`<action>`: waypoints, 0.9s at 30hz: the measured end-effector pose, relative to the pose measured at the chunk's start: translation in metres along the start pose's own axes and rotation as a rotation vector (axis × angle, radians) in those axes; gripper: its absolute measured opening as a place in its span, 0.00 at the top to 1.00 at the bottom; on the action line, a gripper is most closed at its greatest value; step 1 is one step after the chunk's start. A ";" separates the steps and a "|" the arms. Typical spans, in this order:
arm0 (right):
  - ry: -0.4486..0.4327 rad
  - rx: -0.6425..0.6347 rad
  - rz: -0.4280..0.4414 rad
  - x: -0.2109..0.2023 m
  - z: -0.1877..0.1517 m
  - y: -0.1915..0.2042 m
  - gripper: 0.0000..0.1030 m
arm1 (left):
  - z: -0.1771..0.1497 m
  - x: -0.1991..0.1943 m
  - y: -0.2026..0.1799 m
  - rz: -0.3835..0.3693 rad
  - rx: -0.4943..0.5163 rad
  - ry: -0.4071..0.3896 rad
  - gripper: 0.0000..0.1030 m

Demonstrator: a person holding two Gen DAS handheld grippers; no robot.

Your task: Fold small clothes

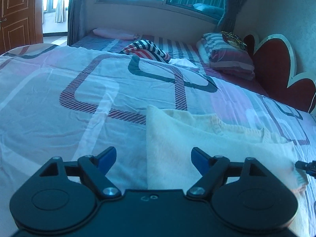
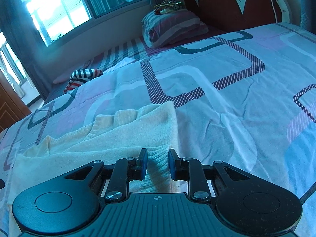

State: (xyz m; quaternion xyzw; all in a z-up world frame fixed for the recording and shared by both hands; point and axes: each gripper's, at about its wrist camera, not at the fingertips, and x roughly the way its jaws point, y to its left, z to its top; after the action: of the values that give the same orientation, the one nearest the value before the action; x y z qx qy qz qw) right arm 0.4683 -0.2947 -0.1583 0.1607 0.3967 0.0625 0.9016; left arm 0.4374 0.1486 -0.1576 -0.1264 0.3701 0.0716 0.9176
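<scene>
A cream knitted garment (image 2: 118, 136), small and sweater-like, lies flat on the patterned bedspread (image 1: 59, 102), spread toward twelve o'clock from both tools, apparently laid out so its edges can be taken for a fold. The right gripper (image 2: 157, 164) sits at the garment's near hem, its blue-padded jaws partly parted with a ridge of ribbed knit bunched between them; whether the pads actually pinch the cloth cannot be told from this view. The left gripper (image 1: 153, 161) hovers with jaws spread wide, holding nothing, the garment's left edge running up between its fingers toward twelve o'clock; it looks poised to take the opposite corner.

The knit looks soft and fuzzy, with ribbed bands at the hem and a stepped, layered outline at the far end. The bedspread is thin, lightly creased cotton printed with rounded rectangles in dark striped and solid bands over pink and white. At one o'clock in the left view, a folded striped blanket (image 1: 227, 59) rests by the red, scallop-edged headboard (image 1: 276, 75); a striped cloth (image 1: 146, 49) lies crumpled at twelve o'clock.
</scene>
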 end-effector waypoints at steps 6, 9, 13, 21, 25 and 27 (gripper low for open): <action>-0.011 -0.005 -0.008 0.002 0.001 0.000 0.71 | 0.010 0.035 0.000 0.003 -0.017 0.030 0.21; 0.006 -0.014 -0.002 0.005 0.000 0.001 0.71 | 0.010 0.052 0.009 -0.022 -0.075 0.060 0.31; -0.010 -0.099 -0.017 0.006 -0.003 0.014 0.97 | 0.011 0.055 0.016 -0.057 -0.137 0.038 0.61; -0.101 -0.233 -0.074 0.002 -0.010 0.032 0.97 | 0.011 0.045 0.010 -0.054 -0.083 -0.038 0.92; -0.043 -0.191 -0.081 0.014 -0.011 0.022 0.97 | 0.008 0.054 0.012 -0.016 -0.073 -0.025 0.93; -0.043 -0.184 -0.083 0.012 -0.009 0.021 0.97 | 0.009 0.052 0.008 0.007 -0.056 -0.013 0.83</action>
State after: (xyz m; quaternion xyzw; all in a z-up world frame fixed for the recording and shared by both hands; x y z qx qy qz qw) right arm 0.4704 -0.2699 -0.1648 0.0618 0.3762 0.0580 0.9226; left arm 0.4788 0.1609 -0.1891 -0.1501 0.3622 0.0858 0.9159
